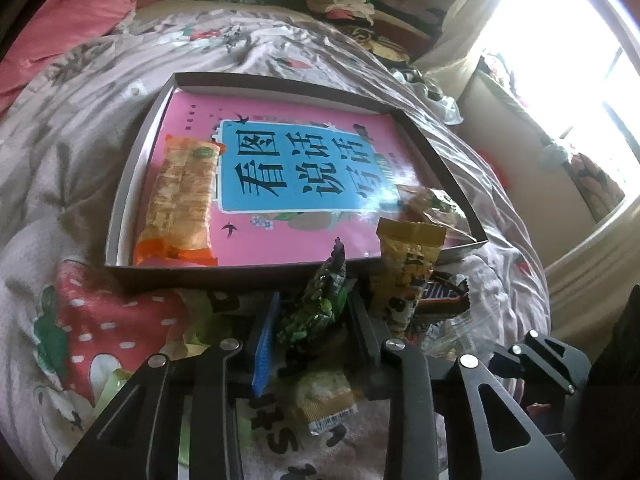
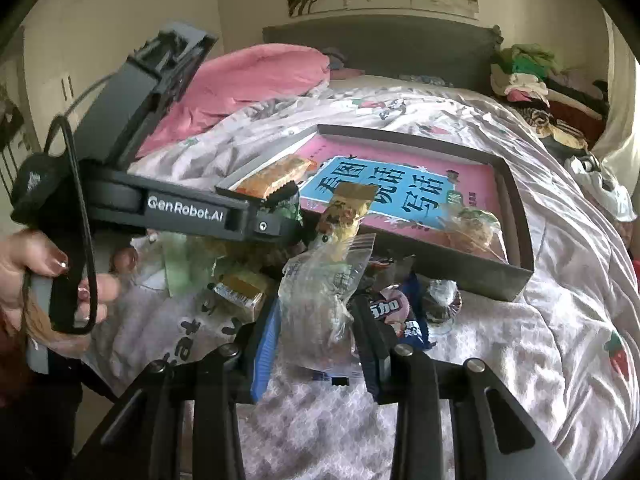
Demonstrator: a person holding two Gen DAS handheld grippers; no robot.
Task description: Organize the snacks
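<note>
A shallow grey box (image 1: 132,184) lies on the bed with a pink and blue book (image 1: 296,168) in it. An orange cracker packet (image 1: 180,200) rests on the book's left side, and a clear bag of snacks (image 1: 428,200) sits in the near right corner. My left gripper (image 1: 310,320) is shut on a green and black snack packet (image 1: 320,300) just before the box's front wall. My right gripper (image 2: 320,336) is shut on a clear plastic snack bag (image 2: 324,292). A yellow packet (image 1: 408,264) stands against the box front, beside a Snickers bar (image 1: 440,292).
Loose snacks lie in a heap on the flowered quilt (image 2: 540,340) in front of the box: a small gold-wrapped piece (image 1: 324,404), a dark blue packet (image 2: 400,312). A hand (image 2: 24,272) holds the left tool. Pink bedding (image 2: 248,76) and piled clothes (image 2: 520,72) lie behind.
</note>
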